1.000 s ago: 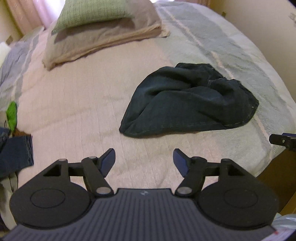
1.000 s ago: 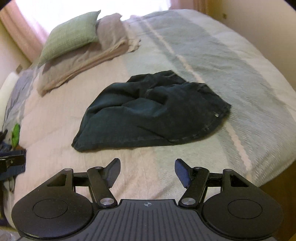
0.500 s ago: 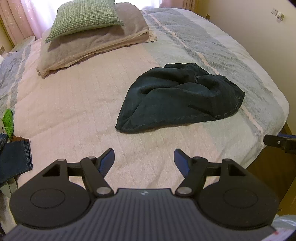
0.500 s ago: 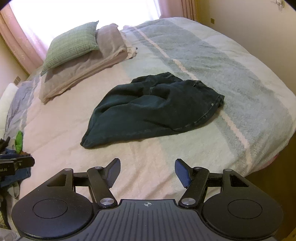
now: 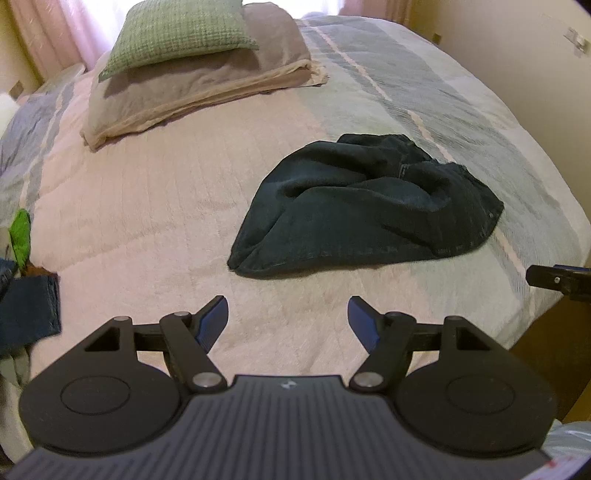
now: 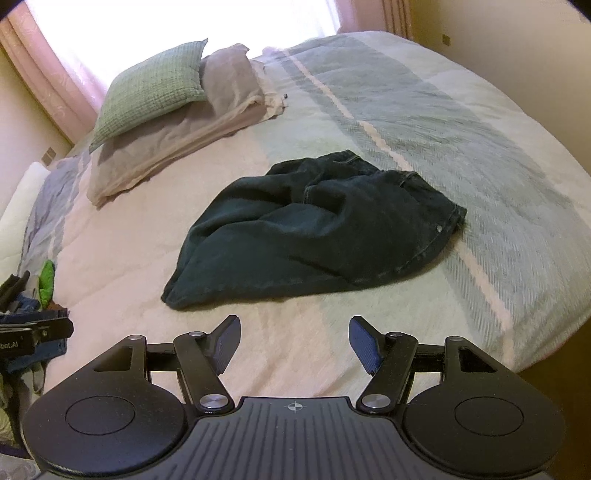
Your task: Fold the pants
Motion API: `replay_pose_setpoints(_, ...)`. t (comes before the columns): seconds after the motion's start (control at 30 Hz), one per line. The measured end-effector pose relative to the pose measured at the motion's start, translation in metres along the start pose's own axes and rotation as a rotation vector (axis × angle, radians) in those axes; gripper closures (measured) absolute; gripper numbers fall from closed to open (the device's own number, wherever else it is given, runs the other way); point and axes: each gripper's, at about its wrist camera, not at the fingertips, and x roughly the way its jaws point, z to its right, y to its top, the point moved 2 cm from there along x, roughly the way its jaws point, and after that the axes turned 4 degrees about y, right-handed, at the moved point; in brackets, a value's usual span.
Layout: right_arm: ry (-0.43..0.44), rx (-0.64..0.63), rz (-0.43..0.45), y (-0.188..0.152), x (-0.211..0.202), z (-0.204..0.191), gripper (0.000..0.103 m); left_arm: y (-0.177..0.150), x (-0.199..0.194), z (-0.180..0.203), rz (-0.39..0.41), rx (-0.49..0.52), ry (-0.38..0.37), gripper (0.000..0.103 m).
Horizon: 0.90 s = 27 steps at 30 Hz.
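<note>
Dark blue-green pants (image 5: pixel 365 210) lie crumpled in a heap on the bed, right of centre in the left wrist view; in the right wrist view the pants (image 6: pixel 317 229) sit mid-frame with a waist button showing at their right edge. My left gripper (image 5: pixel 288 317) hovers open over the pink bedspread, short of the heap and holding nothing. My right gripper (image 6: pixel 293 338) is also open and empty, just in front of the heap's near edge. A black part of the right gripper (image 5: pixel 557 278) pokes in at the left wrist view's right edge.
Pink and grey-green striped bedspread (image 6: pixel 424 122) covers the bed. A green cushion (image 5: pixel 173 33) rests on a beige pillow (image 5: pixel 207 85) at the head. Other clothes, blue denim (image 5: pixel 29 314) and something bright green (image 5: pixel 20 236), are piled at the left edge. A wall runs along the right.
Both cameras shifted slightly: pulled back and up half a second ago, now a little closer to the heap again. The pants have not moved and both grippers stay open.
</note>
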Motion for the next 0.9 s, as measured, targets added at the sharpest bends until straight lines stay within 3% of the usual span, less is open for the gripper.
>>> replay_pose_setpoints(0.1,0.012,-0.019,-0.012,0.024,0.009,0.037,0.041,0.006,0.018,0.007,-0.025,-0.089,-0.008,0.034)
replay_pose_setpoints(0.3,0.014,-0.035,-0.008,0.068,0.026,0.135,0.041,-0.008,0.064,0.006,-0.069,-0.394,-0.003,0.034)
replay_pose_setpoints(0.53,0.043,0.117,-0.054,0.092,0.074,0.246,0.041,-0.042,0.112,0.004,-0.124,-0.707,0.063,0.035)
replay_pose_setpoints(0.73,0.130,0.272,-0.067,0.092,0.133,0.300,0.041,-0.052,0.147,0.001,-0.132,-0.745,0.111,0.035)
replay_pose_setpoints(0.9,0.216,0.462,0.017,0.080,0.179,0.329,0.041,-0.053,0.178,-0.001,-0.094,-0.760,0.098,0.035)
